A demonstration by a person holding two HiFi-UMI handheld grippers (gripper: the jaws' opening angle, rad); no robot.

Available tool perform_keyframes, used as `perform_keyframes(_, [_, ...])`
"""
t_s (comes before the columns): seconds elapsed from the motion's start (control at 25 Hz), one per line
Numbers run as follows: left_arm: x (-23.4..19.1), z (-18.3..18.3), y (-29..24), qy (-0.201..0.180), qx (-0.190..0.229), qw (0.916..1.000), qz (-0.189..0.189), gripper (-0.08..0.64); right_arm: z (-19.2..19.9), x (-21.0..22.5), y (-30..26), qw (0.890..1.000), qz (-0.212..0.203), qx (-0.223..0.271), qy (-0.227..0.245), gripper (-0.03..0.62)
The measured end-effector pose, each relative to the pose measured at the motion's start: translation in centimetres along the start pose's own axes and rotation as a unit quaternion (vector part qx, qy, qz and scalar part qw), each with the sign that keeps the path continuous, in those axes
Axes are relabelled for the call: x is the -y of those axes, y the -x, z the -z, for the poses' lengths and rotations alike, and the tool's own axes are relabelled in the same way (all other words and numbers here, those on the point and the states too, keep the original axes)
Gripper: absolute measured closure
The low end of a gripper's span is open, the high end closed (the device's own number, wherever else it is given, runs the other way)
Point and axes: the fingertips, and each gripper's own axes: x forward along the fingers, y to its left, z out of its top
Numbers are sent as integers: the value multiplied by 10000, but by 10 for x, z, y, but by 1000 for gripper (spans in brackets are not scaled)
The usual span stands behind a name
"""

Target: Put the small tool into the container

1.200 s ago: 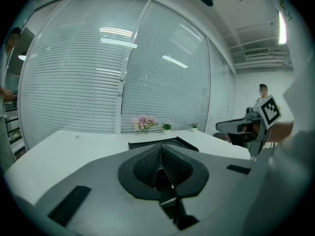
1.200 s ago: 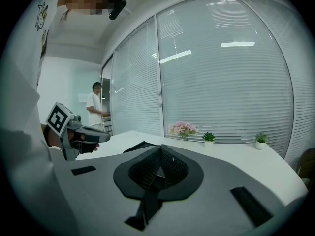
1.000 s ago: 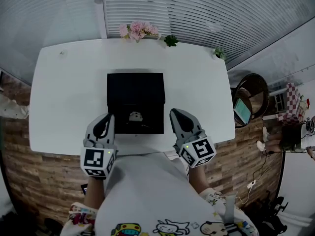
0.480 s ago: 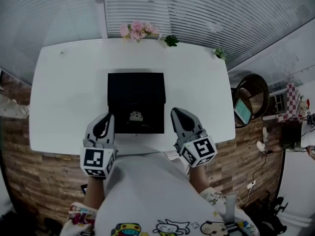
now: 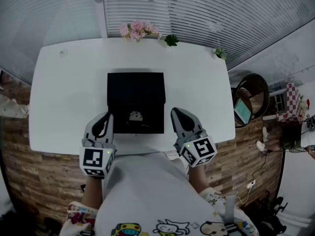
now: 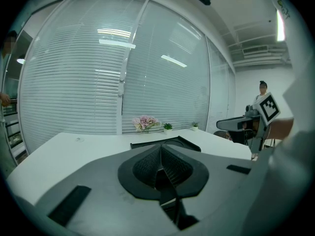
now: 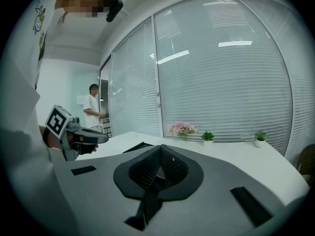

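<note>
A black square container (image 5: 136, 95) lies on the white table (image 5: 64, 92) in the head view, and a small pale tool (image 5: 136, 116) rests in its near part. My left gripper (image 5: 104, 118) hovers at the container's near left corner, jaws shut and empty. My right gripper (image 5: 177, 115) sits just right of the container's near right corner, also shut with nothing held. In the left gripper view the jaws (image 6: 160, 157) meet, with the container's edge (image 6: 167, 142) beyond them. The right gripper view shows its jaws (image 7: 158, 157) pressed together too.
Pink flowers (image 5: 138, 30) and small green plants (image 5: 171, 40) stand along the table's far edge by the blinds. A round chair (image 5: 251, 100) sits off the table's right side. A person (image 7: 92, 109) stands in the room's background.
</note>
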Motion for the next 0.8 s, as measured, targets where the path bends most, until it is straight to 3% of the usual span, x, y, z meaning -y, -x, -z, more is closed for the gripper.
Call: perform_keyframes(0.8, [-15,-11,-11,-63,86,9999,-24,552,2,8,-6,9999,-56,-112,101,592])
